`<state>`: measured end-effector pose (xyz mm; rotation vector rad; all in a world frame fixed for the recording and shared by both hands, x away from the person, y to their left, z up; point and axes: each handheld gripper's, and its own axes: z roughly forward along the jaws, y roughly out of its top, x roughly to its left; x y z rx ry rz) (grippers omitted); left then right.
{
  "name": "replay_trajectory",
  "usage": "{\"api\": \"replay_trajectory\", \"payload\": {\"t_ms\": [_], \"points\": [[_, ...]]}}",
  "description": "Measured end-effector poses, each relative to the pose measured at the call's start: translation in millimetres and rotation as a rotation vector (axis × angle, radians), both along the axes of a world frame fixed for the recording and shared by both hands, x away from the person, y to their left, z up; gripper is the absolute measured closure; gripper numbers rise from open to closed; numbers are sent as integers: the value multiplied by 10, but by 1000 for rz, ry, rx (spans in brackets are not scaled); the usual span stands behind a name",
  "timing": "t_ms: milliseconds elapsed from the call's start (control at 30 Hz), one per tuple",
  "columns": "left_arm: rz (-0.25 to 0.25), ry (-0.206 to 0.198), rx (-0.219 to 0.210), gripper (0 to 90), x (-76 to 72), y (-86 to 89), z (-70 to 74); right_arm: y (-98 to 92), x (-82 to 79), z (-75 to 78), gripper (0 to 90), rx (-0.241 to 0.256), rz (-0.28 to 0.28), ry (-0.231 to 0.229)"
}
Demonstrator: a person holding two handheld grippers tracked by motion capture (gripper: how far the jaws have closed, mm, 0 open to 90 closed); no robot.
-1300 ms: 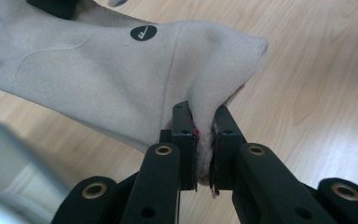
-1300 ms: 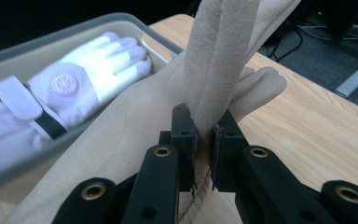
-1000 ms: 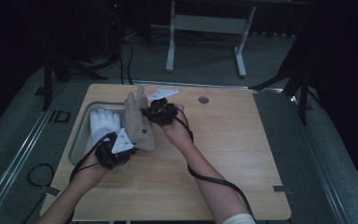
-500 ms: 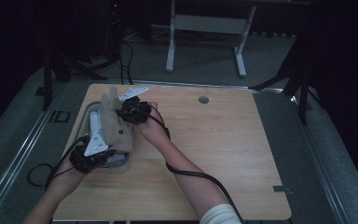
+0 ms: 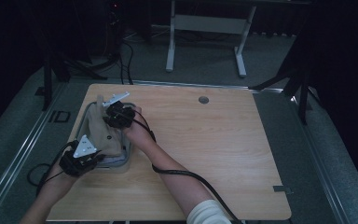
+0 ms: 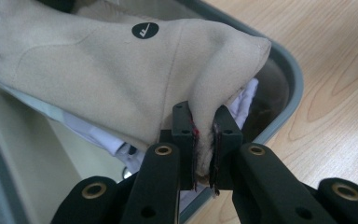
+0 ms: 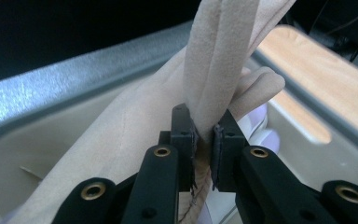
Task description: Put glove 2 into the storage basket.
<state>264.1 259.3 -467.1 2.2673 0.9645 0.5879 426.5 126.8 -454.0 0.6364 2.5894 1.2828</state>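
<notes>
The beige glove hangs over the grey bin at the left of the high view, one end pinched by the left gripper, the other by the right gripper. Both pinch only a thin fold, so I judge the soft, suede-like cloth could slip free, or drape across the bin's rim onto the wooden counter. White gloves lie beneath it; the bin is smooth with rounded corners
</notes>
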Motion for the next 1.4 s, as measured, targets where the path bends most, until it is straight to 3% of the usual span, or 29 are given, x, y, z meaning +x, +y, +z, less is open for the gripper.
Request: {"api": "replay_trajectory", "payload": {"t_ms": [200,300,367,500,533,567,700,800,833,900,1033,1100,1200,1400], "points": [[11,28,-33,831,25,47,-103,37,42,-189,812,-41,-17,37],[16,55,-61,829,66,67,-137,65,52,-270,804,-84,-21,32],[16,67,-67,826,88,69,-156,66,60,-310,793,-80,-23,38],[17,68,-79,808,94,78,-163,54,69,-305,736,-80,-17,40],[27,72,-96,808,91,96,-146,44,72,-289,700,-81,-14,46],[32,70,-111,744,87,105,-133,6,84,-247,600,-78,-6,53],[60,1,-168,490,17,133,-29,-99,107,-162,481,-67,-6,64],[59,4,-212,289,-11,132,56,-190,113,-81,382,-30,-14,71],[70,-15,-218,226,-22,118,80,-223,115,-52,355,-17,-14,76],[79,-28,-225,168,-24,92,129,-285,106,4,278,7,-10,86],[59,-53,-301,145,-28,0,193,-430,46,95,200,74,25,96],[44,-77,-334,145,-32,-73,200,-497,8,115,196,77,29,95],[29,-89,-313,144,-13,-208,193,-609,-38,121,171,61,30,66],[-11,-94,-335,144,19,-435,143,-819,-85,100,156,39,41,44]]}}
